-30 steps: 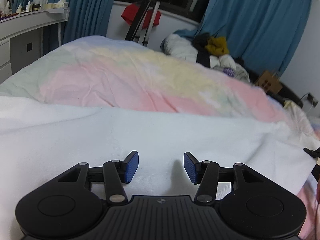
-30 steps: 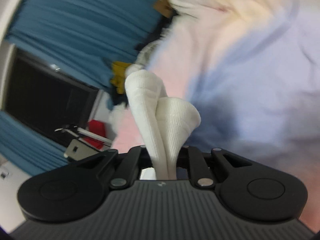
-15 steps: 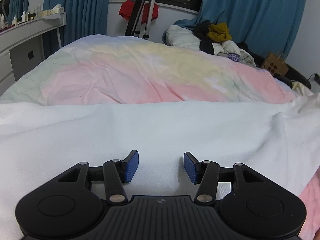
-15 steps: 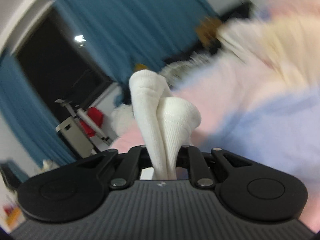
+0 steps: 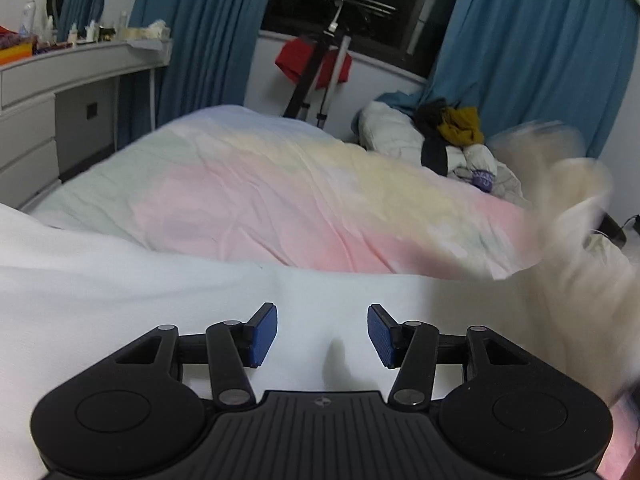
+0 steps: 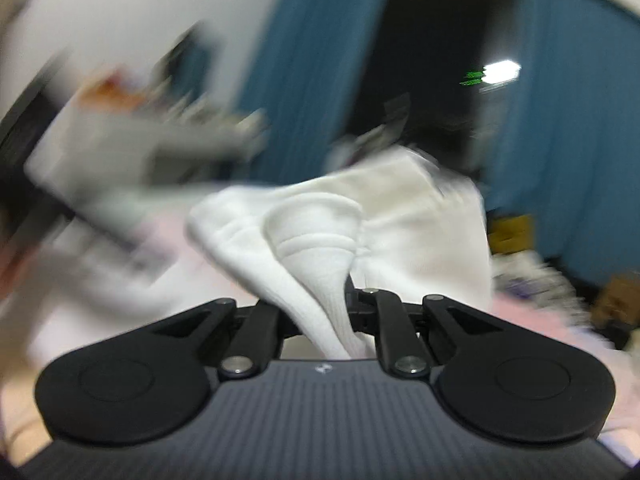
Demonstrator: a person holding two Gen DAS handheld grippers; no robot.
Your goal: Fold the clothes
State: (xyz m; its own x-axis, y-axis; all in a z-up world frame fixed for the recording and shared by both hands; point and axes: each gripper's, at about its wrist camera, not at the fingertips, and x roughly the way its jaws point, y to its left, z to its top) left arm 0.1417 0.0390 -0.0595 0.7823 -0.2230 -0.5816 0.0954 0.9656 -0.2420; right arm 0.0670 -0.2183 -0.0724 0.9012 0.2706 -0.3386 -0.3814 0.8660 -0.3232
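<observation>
Mid-fold, by the look of it: one edge of the white garment [image 5: 168, 304] lifted and swung across while the rest lies spread on the bed [image 5: 280, 184]. In the left wrist view, nearest, left gripper [image 5: 322, 336] hovering low over the flat white cloth, blue fingers [image 5: 262, 334] spread wide and grasping nothing; whether touching the fabric, impossible to tell. Beyond the cloth, the pastel bedcover, then a pile of clothes [image 5: 448, 140] at the far corner, a tripod [image 5: 320, 64] with something red, a white dresser [image 5: 60, 92] at left and blue curtains [image 5: 532, 48] behind. At the right edge of this view, only a pale smear [image 5: 568, 216] of moving cloth. In the right wrist view, right gripper [image 6: 320, 312] clamped on a ribbed hem or cuff of the same white garment [image 6: 312, 248], bunched between the fingers and trailing away; background streaked with motion blur, so little else readable there. Next move, in all likelihood: carry the held edge over and lay it squarely on the flat part, with the left gripper pinning or smoothing the cloth against dragging. Grip itself visible only from the right wrist; lie of the spread cloth only from the left.
</observation>
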